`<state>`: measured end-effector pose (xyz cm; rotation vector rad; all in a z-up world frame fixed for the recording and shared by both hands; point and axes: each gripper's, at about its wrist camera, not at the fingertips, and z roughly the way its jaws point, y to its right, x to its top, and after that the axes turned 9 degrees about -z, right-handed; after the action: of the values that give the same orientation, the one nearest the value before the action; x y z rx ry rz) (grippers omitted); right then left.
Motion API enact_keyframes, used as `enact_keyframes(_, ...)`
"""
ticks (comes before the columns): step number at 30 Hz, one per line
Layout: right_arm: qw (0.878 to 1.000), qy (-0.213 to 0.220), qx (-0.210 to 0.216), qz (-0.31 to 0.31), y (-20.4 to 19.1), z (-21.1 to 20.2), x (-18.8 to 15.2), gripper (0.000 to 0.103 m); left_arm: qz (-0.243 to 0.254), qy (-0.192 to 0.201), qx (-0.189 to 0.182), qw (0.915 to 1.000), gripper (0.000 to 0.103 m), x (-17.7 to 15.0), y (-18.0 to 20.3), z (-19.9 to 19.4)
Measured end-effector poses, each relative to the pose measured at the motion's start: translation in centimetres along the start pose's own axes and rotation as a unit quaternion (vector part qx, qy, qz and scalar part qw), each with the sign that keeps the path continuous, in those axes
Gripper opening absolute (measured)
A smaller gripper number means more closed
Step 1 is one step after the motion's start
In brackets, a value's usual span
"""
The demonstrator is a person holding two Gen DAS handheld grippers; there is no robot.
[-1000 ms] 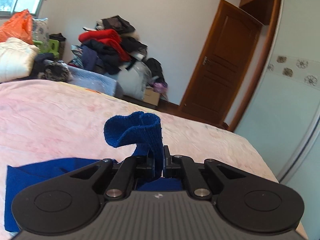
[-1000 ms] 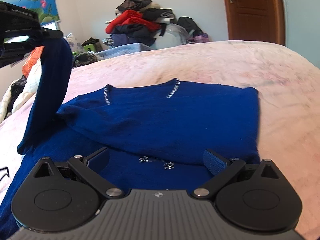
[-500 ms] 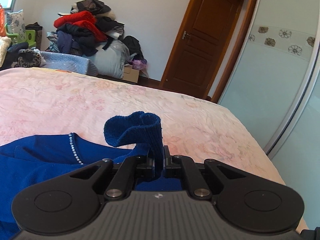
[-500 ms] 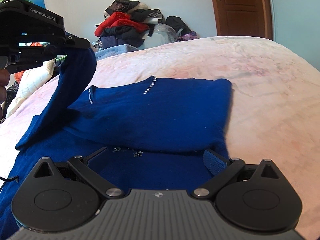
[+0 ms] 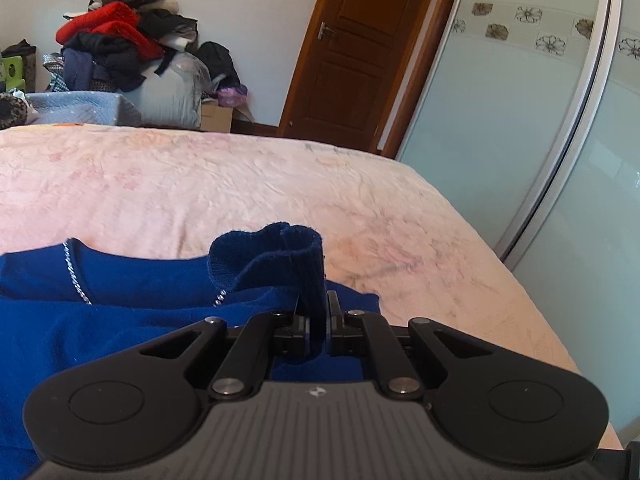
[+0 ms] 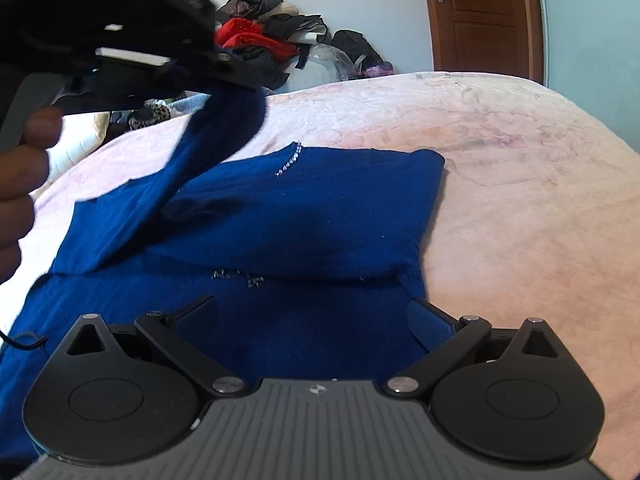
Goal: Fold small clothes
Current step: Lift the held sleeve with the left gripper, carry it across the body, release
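A dark blue knit sweater (image 6: 320, 208) with a sparkly trim lies partly folded on the pink bed (image 6: 520, 168); it also shows in the left wrist view (image 5: 100, 304). My left gripper (image 5: 318, 320) is shut on the sweater's sleeve cuff (image 5: 276, 256) and holds it up above the sweater's body. In the right wrist view that gripper (image 6: 192, 64) hangs over the garment's left part with the sleeve (image 6: 192, 168) draped down from it. My right gripper (image 6: 316, 320) is open and empty, low over the near edge of the sweater.
A heap of clothes (image 5: 120, 40) sits beyond the far edge of the bed. A wooden door (image 5: 352, 52) and a sliding wardrobe door (image 5: 540, 128) stand to the right. The bed's right edge (image 5: 520, 280) drops off near the wardrobe.
My left gripper has carried the sleeve to the right, over the sweater's body, and come closer to the right gripper. The right gripper has stayed open over the near edge.
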<state>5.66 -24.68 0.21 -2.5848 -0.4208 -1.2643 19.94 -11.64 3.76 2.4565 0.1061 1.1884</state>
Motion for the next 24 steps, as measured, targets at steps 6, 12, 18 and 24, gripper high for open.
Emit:
enact_keyframes(6,1.000,-0.003,0.001,-0.007,-0.1,-0.3,-0.5,0.102,0.005,-0.032,-0.012,0.9994,0.006,-0.7,0.8,1.6)
enact_keyframes(12,1.000,-0.005,0.001,-0.013,0.0,-0.6,-0.7,0.102,0.028,-0.092,-0.060,0.9936,0.006,-1.7,2.2,3.5)
enact_keyframes(18,0.999,-0.009,-0.008,-0.034,-0.4,-0.7,-1.0,0.103,0.026,-0.132,-0.105,0.9853,0.051,-2.3,2.4,4.3)
enact_keyframes(24,0.999,-0.015,-0.012,-0.044,-0.6,-0.6,-1.2,0.103,0.007,-0.078,-0.146,0.9862,0.084,-0.4,1.5,1.5)
